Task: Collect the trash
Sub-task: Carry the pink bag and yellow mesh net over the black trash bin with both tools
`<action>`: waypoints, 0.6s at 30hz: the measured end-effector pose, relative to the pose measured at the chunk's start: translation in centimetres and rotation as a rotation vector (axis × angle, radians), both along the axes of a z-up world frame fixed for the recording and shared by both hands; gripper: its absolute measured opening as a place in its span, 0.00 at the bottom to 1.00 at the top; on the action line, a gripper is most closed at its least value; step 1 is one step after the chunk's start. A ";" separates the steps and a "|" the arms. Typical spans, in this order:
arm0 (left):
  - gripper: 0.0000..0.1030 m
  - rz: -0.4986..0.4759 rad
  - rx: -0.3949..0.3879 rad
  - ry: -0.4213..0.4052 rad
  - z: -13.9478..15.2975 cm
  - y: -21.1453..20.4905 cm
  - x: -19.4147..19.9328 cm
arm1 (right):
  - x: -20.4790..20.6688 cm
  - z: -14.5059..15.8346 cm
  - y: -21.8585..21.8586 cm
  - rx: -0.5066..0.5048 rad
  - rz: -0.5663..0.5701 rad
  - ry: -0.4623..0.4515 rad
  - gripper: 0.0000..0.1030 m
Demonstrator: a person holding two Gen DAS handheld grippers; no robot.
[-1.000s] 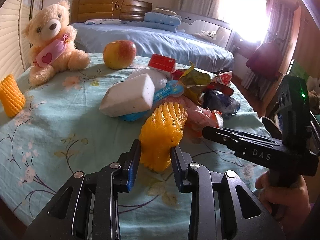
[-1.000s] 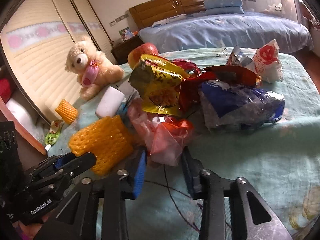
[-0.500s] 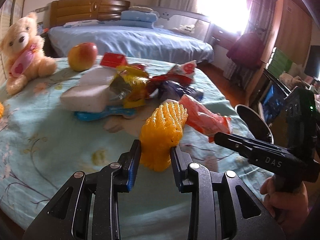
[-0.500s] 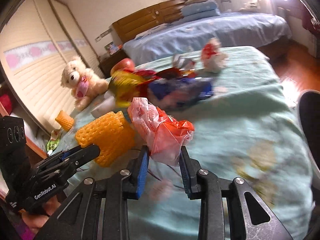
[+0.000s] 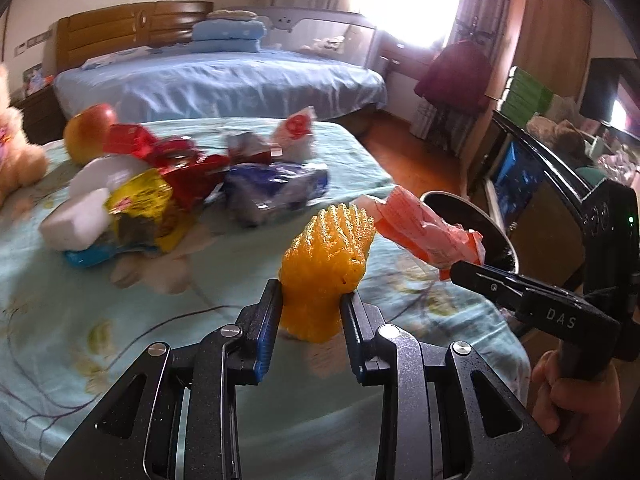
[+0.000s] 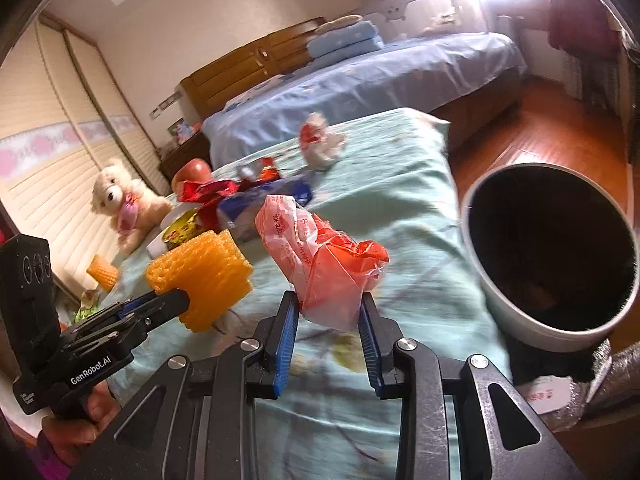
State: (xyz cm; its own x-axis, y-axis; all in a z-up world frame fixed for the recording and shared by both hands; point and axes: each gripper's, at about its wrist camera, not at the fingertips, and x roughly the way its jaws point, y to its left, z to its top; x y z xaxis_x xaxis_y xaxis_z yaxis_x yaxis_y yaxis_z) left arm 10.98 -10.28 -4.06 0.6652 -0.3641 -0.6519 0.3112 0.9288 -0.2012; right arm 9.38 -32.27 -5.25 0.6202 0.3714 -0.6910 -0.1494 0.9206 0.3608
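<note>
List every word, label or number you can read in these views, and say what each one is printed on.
"DAS": on the side of the right tongs, seen from the left wrist view.
"GenRobot.AI": on the side of the left tongs, seen from the right wrist view; the smaller print below it is too small to read.
Red print on the orange-red plastic bag: too creased to read.
Snack wrappers on the table: blurred, unreadable.

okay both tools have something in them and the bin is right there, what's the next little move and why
Probably carry the right tool a bit further right, over the bin's open mouth, then let go. It is shut on the red plastic bag, which hangs above the tablecloth, short of the rim. The left tool, shut on the yellow foam net, can follow.
</note>
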 end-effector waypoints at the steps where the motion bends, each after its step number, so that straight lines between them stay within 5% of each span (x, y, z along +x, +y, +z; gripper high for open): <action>1: 0.27 -0.009 0.000 -0.002 0.1 -0.6 0.1 | -0.2 0.0 -0.5 -0.004 -0.012 -0.002 0.29; 18: 0.27 -0.147 0.006 0.003 0.7 -8.7 2.8 | -1.3 0.2 -8.8 -0.053 -0.222 -0.003 0.30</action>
State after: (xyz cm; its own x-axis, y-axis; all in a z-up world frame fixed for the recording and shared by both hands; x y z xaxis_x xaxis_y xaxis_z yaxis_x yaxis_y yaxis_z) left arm 13.77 -19.03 -3.38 0.6026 -0.4540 -0.6563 0.4436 0.8742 -0.1975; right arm 8.10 -41.09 -5.09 0.6846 0.1887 -0.7040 0.0581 0.9487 0.3108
